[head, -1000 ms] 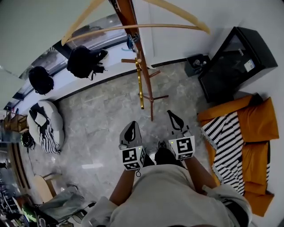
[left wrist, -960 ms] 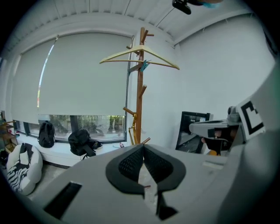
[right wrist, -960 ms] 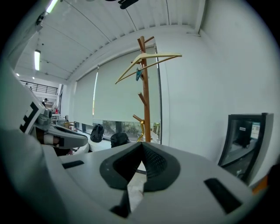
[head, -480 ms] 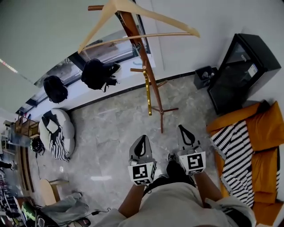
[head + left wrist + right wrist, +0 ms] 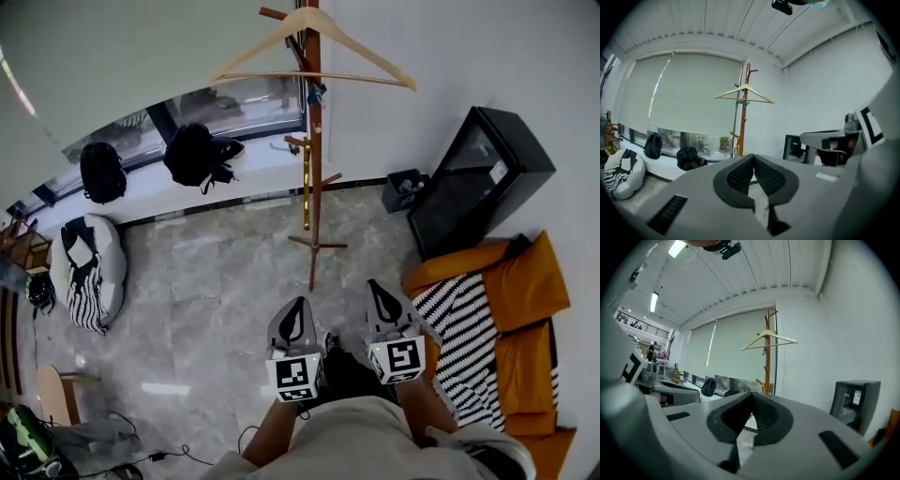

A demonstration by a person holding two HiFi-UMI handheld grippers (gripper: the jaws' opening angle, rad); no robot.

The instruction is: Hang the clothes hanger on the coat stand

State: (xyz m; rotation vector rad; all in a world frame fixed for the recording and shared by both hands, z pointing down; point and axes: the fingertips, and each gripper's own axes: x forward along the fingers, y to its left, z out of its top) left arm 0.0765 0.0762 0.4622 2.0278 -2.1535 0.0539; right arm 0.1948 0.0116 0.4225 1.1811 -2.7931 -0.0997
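Pale wooden triangular clothes hanger (image 5: 267, 75) hung high on brown wooden coat stand (image 5: 313, 169), well apart from left gripper (image 5: 296, 309) and right gripper (image 5: 379, 295), both pressed together, empty.

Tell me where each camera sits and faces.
Head view: on the person's head, looking steeply down at floor and coat stand; forearms, torso, left gripper, right gripper show.
Left gripper view: rides that gripper, faces the stand past its shut fingers; right gripper at right.
Right gripper view: likewise past shut fingers; left gripper at left.
All share the hanger on the stand.
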